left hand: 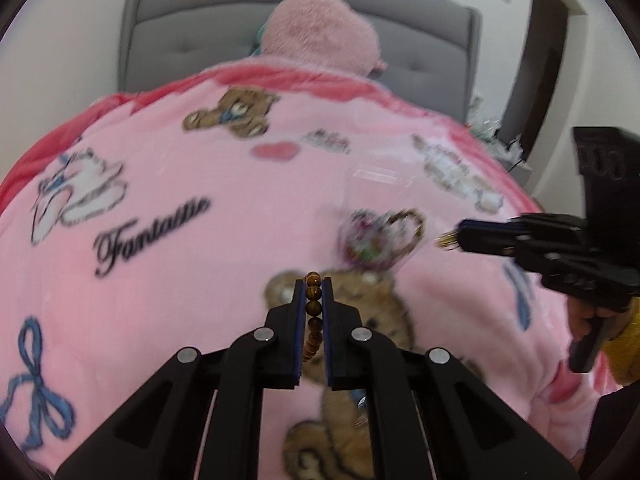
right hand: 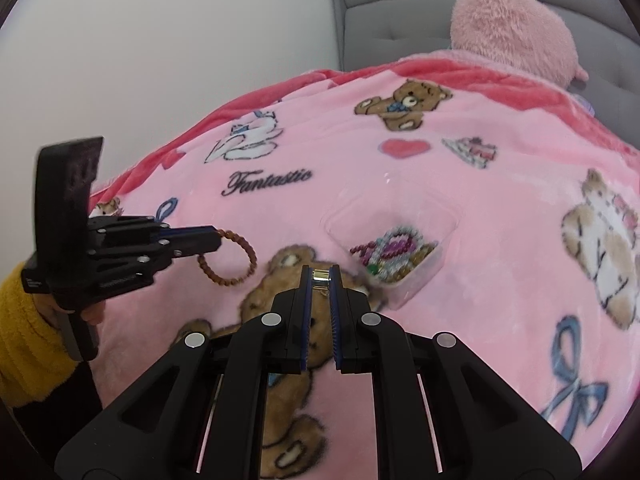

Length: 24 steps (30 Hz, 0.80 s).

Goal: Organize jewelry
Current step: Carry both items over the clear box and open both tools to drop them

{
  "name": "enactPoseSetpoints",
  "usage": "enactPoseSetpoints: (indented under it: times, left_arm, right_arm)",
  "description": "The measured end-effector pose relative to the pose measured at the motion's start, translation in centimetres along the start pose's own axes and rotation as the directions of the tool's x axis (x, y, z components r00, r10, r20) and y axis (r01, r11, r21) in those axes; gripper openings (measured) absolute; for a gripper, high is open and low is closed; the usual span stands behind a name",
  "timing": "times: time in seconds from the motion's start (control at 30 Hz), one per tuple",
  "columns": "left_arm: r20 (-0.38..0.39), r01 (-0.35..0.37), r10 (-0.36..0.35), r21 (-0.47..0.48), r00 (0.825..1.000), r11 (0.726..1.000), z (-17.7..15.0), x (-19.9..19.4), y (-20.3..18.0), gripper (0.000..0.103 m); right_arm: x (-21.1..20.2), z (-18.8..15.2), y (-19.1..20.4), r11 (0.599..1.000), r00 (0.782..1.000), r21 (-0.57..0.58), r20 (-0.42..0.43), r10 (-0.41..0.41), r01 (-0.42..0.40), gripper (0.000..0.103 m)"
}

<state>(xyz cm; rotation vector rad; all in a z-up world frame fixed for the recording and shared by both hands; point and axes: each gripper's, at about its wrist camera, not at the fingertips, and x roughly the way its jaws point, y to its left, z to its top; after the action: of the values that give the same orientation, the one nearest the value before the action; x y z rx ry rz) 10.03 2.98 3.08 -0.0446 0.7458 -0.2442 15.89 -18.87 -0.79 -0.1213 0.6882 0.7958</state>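
Left gripper (left hand: 311, 280): clamped on a brown bead bracelet (right hand: 232, 258); in the right wrist view its loop hangs free below the tips, above the blanket (left hand: 160, 280).
Risk, left: the loop dangles from only a few pinched beads, so a jolt could probably pull it loose, or it may snag on the box rim on the way in.
Box (right hand: 430, 216): clear plastic, on the blanket to the right of the left gripper and just ahead of the right one; beaded jewelry (right hand: 394, 254) is piled at its near end.
Right gripper (right hand: 320, 274): narrow, pinching a small gold piece (right hand: 320, 275) at the tips, near the box's front edge.
Risk, right: the piece is small and held only at the tips; released short of the rim, it would likely drop into the plush pile.
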Motion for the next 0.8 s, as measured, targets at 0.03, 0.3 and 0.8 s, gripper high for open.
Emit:
enactPoseSetpoints:
  times: [0.03, 0.3, 0.8]
  left_arm:
    - [0.013, 0.003, -0.003, 0.010, 1.000, 1.000, 0.5, -0.3, -0.3, 0.007]
    - [0.090, 0.083, -0.090, 0.076, 0.992, 0.994, 4.3, 0.0, -2.5, 0.007]
    - [0.068, 0.230, -0.233, 0.053, 0.970, 0.972, 8.4, 6.0, -3.3, 0.007]
  right_arm:
    - [-0.1, 0.3, -0.1, 1.000, 1.000, -0.001, 0.006, -0.007, 0.007, 0.008]
    - [-0.5, 2.4, -2.2, 0.997, 0.995, 0.025, 0.063, -0.079, 0.078, 0.008]
    - [1.9, 3.8, -4.3, 0.990, 0.989, 0.016, 0.039, -0.141, 0.141, 0.008]
